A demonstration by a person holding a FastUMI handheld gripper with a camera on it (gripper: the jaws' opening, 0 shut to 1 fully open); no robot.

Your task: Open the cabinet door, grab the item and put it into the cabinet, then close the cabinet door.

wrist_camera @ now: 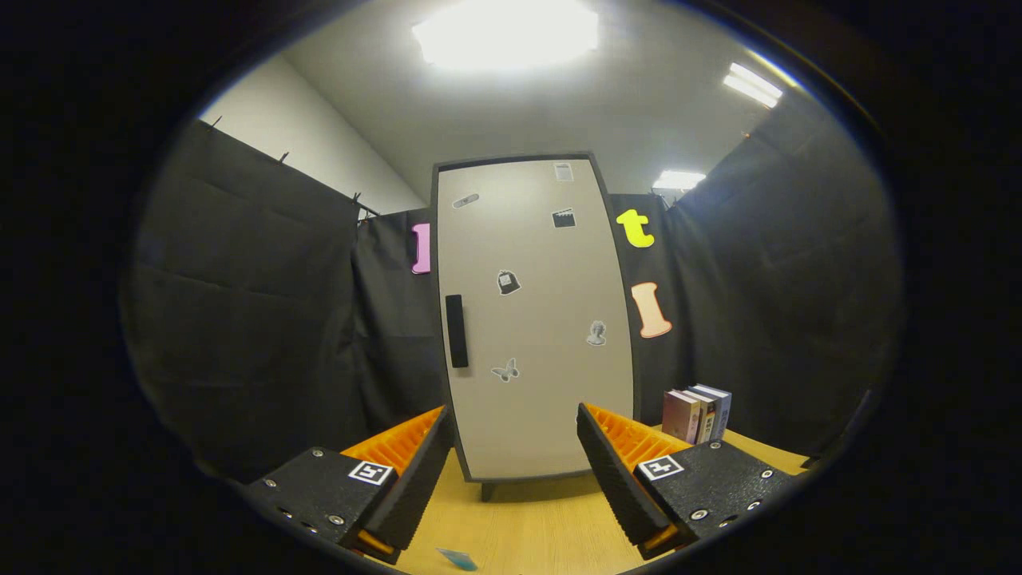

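Claw (pixel 515 471) spread wide, fingers holding nothing, aimed at the cabinet (pixel 531 319) dead ahead at 12 o'clock. Door shut. Its dark vertical handle (pixel 456 331) sits near the door's 9 o'clock edge, so the hinge is judged to be on the 3 o'clock side. Handle appears rigid and narrow; take it across its width, mid-length. Door judged light, stiff, free-swinging. Books (pixel 696 414) stand upright on the counter (pixel 527 527) at 2 o'clock, just beside the cabinet; rigid, moderately weighty, best pinched across the covers. Open room lies at 9 o'clock; the door's swing may pass near the books. Small blue object (pixel 457 558) lies on the counter, unidentified.
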